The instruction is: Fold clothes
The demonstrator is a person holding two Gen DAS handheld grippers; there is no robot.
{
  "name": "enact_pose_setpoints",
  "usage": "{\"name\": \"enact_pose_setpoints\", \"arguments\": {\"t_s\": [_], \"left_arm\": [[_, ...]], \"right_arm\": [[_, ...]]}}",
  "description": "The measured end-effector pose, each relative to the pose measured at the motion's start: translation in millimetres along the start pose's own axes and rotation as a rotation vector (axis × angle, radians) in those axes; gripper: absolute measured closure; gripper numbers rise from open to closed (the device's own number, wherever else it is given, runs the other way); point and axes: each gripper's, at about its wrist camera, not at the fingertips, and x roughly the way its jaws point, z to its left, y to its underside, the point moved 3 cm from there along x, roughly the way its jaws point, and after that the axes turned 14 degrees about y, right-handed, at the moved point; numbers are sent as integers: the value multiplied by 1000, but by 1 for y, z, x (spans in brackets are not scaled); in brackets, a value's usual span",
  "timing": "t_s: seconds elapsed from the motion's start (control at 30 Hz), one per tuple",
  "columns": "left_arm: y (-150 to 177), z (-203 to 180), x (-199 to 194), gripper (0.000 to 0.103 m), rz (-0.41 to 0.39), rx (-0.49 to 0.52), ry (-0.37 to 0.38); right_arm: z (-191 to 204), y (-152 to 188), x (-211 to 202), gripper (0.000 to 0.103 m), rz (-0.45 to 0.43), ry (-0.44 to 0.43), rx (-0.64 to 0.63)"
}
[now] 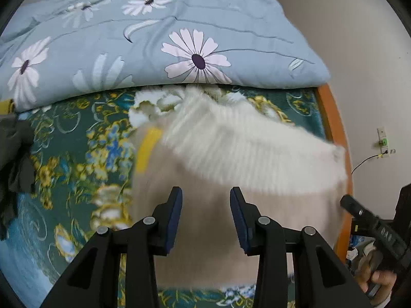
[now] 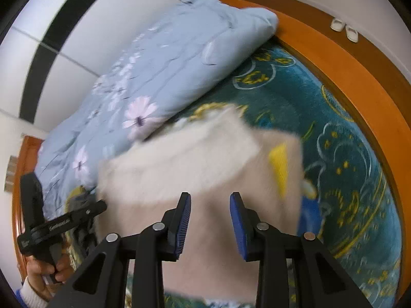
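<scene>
We find both grippers released, jaws standing apart and holding nothing. In the left wrist view the left gripper (image 1: pixel 206 200) sits at lower centre, over a white sweater (image 1: pixel 231 179) that fills the middle of the frame; its ribbed band runs across the centre toward the right, and a yellow patch (image 1: pixel 147 148) shows at its left edge. The sweater lies on a green floral blanket (image 1: pixel 64 154), below a blue quilt (image 1: pixel 154 38) that covers the upper frame. The right gripper (image 1: pixel 346 201) enters at lower right. In the right wrist view the right gripper (image 2: pixel 210 202) is at lower centre over the blurred sweater (image 2: pixel 192 166); the left gripper (image 2: pixel 101 205) shows at lower left.
</scene>
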Motion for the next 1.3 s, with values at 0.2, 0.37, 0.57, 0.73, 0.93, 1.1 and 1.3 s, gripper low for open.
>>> {"name": "enact_pose_setpoints", "arguments": {"t_s": [0.2,0.37,0.57,0.73,0.93,1.1,1.3], "left_arm": [[71,15,-22,39,40,-62,-14],[118,20,-27,39,86,-83,-68],[152,4,-35,29,68,-106,-66],[165,-6,-39,29,62,-86,-95],[175,-8,-41,20,20,-123,-91],[189,-11,-36,13,-11,-167,-120],[197,-26,-33,13,-64,-186,-207]], "right_arm": [[33,84,-4,56,125,-33,-83],[42,134,11,47,245,23,-114],[35,148,2,20,235,88,-119],[29,142,-17,1,180,134,-155],[26,143,-36,0,104,226,-226],[25,147,-57,0,18,282,-300],[18,149,-63,0,-54,265,-388]]}}
